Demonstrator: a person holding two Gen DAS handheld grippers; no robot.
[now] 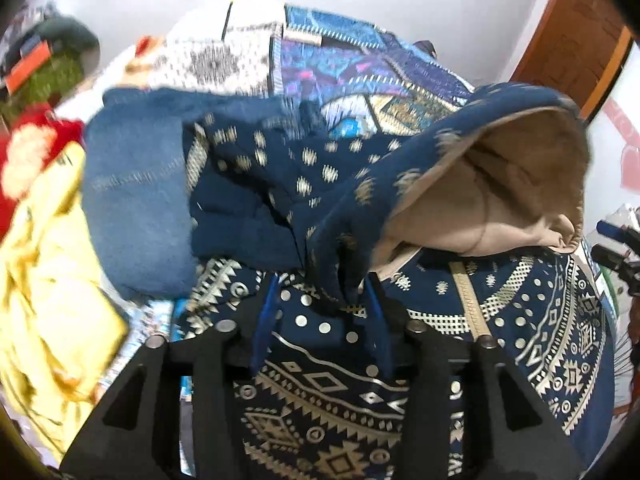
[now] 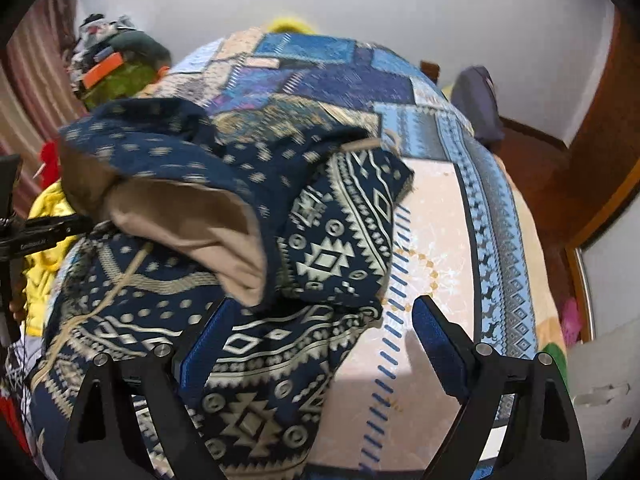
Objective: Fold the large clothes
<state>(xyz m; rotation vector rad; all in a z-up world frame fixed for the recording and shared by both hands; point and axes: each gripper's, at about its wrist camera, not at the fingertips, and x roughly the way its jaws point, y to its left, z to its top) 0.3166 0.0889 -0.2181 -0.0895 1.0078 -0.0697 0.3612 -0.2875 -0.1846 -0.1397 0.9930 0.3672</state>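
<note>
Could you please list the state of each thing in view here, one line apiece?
Hoodie: lying on the bed, partly folded, hood bunched on top.
Hood: open, tan lining showing.
Left gripper: jaws part open, a fold of hoodie between them.
Right gripper: jaws wide open, gripping nothing.
Jeans: folded, beside the hoodie.

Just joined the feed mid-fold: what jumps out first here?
A navy patterned hoodie fills the middle of the bed, its tan-lined hood flopped on top. The patchwork blue bedspread shows beyond it. The right tool is wide open at the hoodie's edge.
</note>
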